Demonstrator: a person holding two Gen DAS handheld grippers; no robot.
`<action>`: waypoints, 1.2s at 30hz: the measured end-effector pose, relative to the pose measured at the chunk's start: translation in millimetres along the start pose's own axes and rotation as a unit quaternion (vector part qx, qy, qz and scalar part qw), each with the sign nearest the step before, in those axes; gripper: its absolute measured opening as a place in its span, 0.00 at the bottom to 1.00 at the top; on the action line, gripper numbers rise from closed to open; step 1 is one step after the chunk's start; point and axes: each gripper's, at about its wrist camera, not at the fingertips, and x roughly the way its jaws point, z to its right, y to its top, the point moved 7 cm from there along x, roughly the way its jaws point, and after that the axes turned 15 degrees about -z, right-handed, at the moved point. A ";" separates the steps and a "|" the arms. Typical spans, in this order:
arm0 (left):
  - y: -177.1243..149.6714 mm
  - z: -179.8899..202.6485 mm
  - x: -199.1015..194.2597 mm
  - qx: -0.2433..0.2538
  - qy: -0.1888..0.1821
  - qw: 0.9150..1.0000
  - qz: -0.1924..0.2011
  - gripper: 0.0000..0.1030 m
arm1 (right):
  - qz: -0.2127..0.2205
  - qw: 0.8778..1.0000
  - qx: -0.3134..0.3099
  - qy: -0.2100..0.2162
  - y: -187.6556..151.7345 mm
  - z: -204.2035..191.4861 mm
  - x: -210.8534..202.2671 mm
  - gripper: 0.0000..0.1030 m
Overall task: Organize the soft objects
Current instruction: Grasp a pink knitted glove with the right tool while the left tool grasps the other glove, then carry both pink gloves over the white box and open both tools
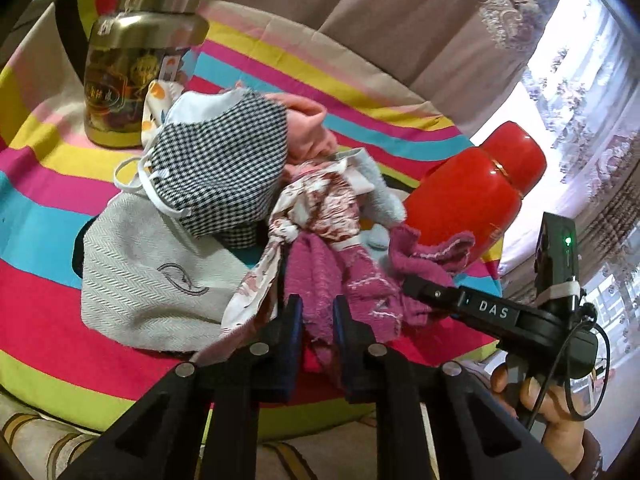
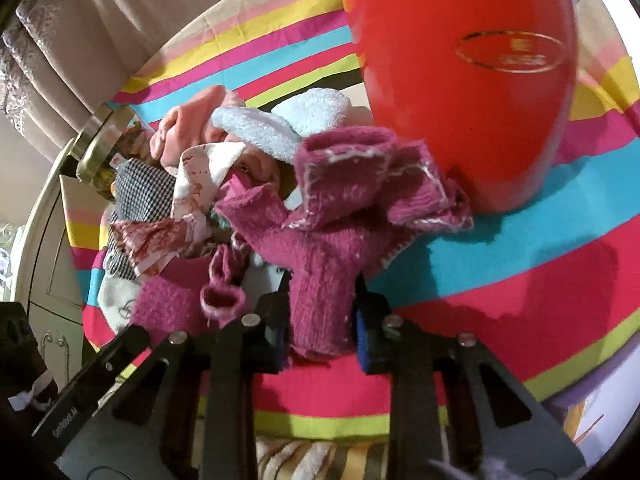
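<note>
A pile of soft things lies on a striped cloth (image 1: 48,208). It holds a checked face mask (image 1: 224,160), a grey herringbone cloth (image 1: 136,276), a pink garment (image 1: 308,128), a floral rag (image 1: 316,200), a pale blue fluffy towel (image 2: 280,128) and a magenta knitted cloth (image 1: 332,276). My left gripper (image 1: 317,312) is shut on one end of the magenta cloth. My right gripper (image 2: 322,320) is shut on its other end (image 2: 320,280). The right gripper also shows in the left wrist view (image 1: 408,282).
A red flask (image 1: 476,184) stands right of the pile, touching the magenta cloth; it fills the upper right wrist view (image 2: 460,80). A gold-lidded jar (image 1: 132,68) stands behind the pile at left. Curtains (image 1: 360,8) hang behind. The cloth's front edge drops to a patterned surface (image 2: 304,460).
</note>
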 end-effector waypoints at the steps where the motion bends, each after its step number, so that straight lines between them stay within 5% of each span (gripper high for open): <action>1: -0.6 1.2 -1.6 0.003 -0.001 1.000 0.002 0.14 | 0.002 1.000 0.000 0.000 -2.5 0.8 -2.8 0.27; 17: -19.1 41.8 -43.5 0.042 -0.011 0.998 0.041 0.11 | 0.053 0.999 0.001 0.009 -54.3 24.5 -69.0 0.26; 36: -38.2 172.9 -83.7 0.155 -0.077 0.983 0.059 0.11 | 0.096 0.995 0.037 -0.020 -101.9 92.6 -147.1 0.26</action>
